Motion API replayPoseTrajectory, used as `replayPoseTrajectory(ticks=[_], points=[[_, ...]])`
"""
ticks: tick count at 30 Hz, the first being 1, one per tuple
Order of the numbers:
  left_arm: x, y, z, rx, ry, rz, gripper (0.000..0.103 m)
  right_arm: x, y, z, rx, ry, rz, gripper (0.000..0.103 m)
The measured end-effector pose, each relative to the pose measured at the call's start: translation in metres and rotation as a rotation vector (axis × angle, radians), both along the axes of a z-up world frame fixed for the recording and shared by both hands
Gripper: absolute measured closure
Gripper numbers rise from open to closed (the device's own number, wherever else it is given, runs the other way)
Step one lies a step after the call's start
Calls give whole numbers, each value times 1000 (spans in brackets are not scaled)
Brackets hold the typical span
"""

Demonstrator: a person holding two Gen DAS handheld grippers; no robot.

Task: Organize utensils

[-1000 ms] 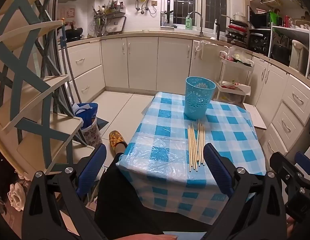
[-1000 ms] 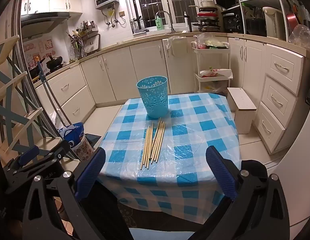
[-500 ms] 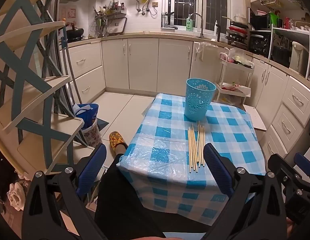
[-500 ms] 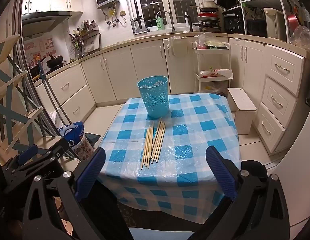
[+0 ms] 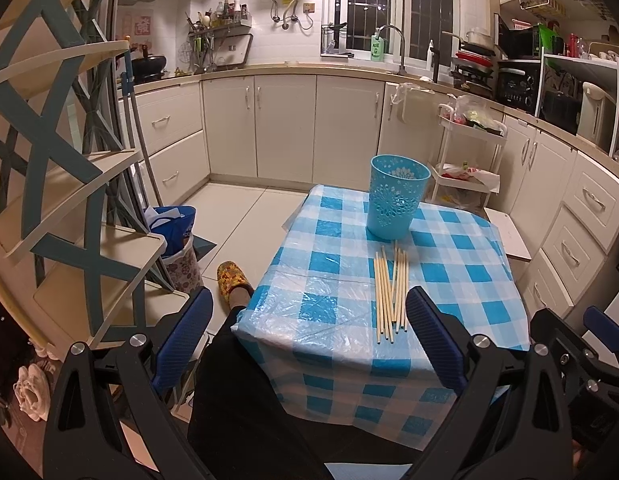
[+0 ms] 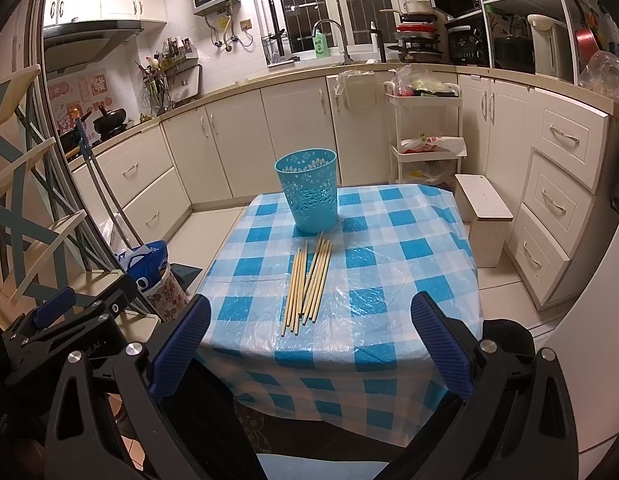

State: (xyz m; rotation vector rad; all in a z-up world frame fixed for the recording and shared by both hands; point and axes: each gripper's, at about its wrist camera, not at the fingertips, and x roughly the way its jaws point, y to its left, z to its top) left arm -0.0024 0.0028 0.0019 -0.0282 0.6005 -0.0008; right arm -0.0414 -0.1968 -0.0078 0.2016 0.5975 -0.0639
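1. Left wrist view: the left gripper is held up in front of the table. Its jaws are wide apart and hold nothing.
2. A bunch of wooden chopsticks lies flat on the blue checked cloth, near the front edge of the table.
3. The blue cup stands upright just behind the chopsticks, at the back of the table.
4. A leg in dark cloth and a yellow slipper show to the left of the table.
5. Part of the right gripper shows at the right edge.
6. Right wrist view: the right gripper is also in front of the table, jaws wide apart and holding nothing.
7. The chopsticks lie between the two blue fingers, further back, with their far tips close to the cup.
8. The left gripper shows at the left.
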Motion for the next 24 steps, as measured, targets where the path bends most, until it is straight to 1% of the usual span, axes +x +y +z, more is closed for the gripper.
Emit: replayPoseTrajectory(ticks=[14,17,24], points=[[1,1,-1,-2,-1,2,10,1,0,-2,0,4,1,7],[-3,2,-5,-8,-4,4,10,1,0,-3,0,5,1,7],[1,-5,-8,6,10,-13,10,4,0,-4,0,9,2,7]])
